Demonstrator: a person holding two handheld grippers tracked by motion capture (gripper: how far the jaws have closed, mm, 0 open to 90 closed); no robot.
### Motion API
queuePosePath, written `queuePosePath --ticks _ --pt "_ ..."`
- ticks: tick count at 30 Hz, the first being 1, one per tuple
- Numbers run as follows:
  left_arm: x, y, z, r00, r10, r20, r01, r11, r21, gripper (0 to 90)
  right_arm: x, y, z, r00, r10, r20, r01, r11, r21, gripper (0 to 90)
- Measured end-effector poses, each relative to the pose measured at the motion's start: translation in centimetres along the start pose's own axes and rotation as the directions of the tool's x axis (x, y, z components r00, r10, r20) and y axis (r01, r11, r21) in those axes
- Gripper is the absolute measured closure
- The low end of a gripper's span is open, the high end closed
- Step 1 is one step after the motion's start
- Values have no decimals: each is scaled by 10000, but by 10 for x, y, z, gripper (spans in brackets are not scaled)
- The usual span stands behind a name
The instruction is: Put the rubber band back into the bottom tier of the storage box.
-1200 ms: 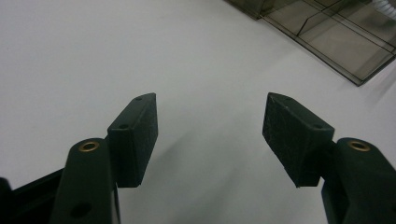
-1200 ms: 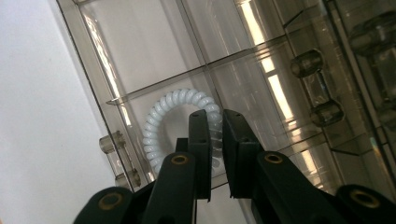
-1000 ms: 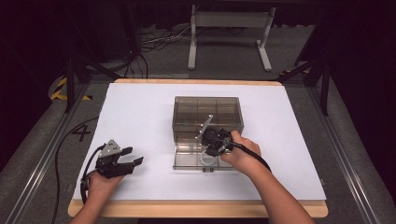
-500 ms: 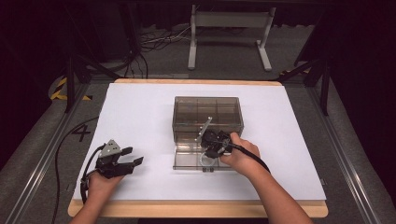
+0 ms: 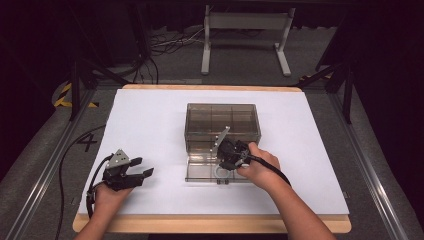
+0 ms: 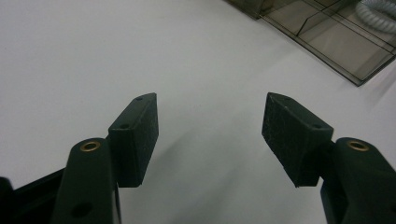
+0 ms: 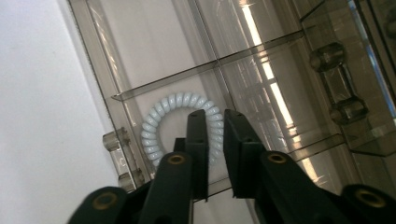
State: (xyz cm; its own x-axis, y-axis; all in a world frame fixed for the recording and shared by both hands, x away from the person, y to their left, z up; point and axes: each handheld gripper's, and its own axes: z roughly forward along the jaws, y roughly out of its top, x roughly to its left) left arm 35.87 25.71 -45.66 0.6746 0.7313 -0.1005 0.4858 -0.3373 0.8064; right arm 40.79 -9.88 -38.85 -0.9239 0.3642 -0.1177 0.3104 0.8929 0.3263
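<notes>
One box, one coil ring, two grippers are seen. Right gripper is nearly closed above the ring, gripping nothing; left gripper is held open. Ring detail is given by the right gripper view.

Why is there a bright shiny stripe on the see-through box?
In the right gripper view, light bounces off the clear box as a glary streak beside the white coil ring; in the left gripper view the jaws cast soft shadows on the white table; in the high view the room behind is dark.
</notes>
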Motion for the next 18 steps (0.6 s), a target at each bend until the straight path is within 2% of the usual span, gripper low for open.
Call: queuePosePath --ticks 7,9,18 --pt "0 0 0 10000 3 65 -3 10000 20 379 4 -1 -8 9996 -286 17 286 9986 -441 888" --pt "0 0 0 10000 8 68 -8 10000 21 379 5 -2 -11 9997 -220 -53 217 9982 -565 900" --pt "0 0 0 10000 2 54 -2 10000 29 379 11 -8 -22 9991 -403 -120 388 9938 -1045 900"
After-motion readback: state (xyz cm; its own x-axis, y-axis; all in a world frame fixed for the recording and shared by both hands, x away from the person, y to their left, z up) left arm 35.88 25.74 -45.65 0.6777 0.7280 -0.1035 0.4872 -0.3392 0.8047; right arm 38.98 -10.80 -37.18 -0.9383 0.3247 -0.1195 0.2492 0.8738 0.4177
